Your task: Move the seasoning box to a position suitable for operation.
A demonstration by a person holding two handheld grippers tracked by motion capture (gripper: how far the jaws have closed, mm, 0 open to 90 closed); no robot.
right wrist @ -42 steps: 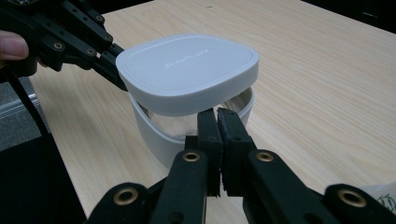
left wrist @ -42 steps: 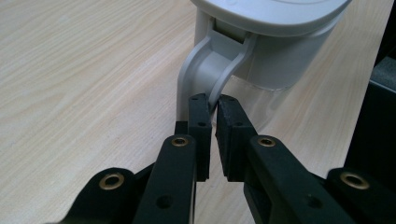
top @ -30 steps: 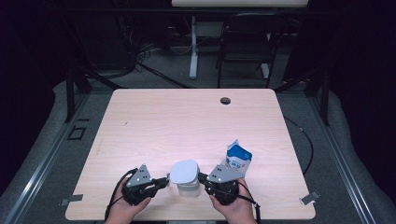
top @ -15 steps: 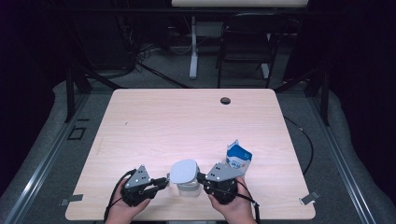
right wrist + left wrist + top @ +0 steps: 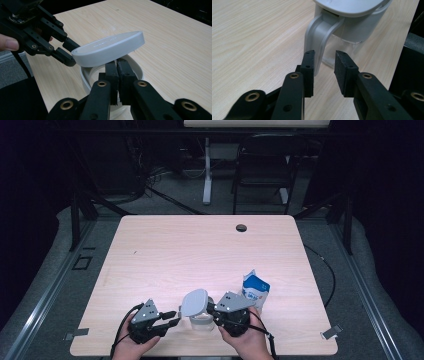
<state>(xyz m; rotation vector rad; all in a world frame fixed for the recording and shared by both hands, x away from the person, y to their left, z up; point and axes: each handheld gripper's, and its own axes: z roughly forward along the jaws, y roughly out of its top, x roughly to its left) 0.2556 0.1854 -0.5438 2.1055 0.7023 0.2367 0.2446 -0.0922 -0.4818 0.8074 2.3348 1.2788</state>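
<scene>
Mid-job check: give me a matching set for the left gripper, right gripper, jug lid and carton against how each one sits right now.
1. left gripper
2. right gripper
3. lid
4. carton

A. tilted up over the jug
B. upright on the table, beside the right hand
C. jaws apart, at the handle
D. jaws pinched on the jug's rim

Pairs: 1-C, 2-D, 3-A, 4-B.

The left gripper's jaws have just been opening. Nothing sits between its pads, and the handle is just past the tips.
</scene>
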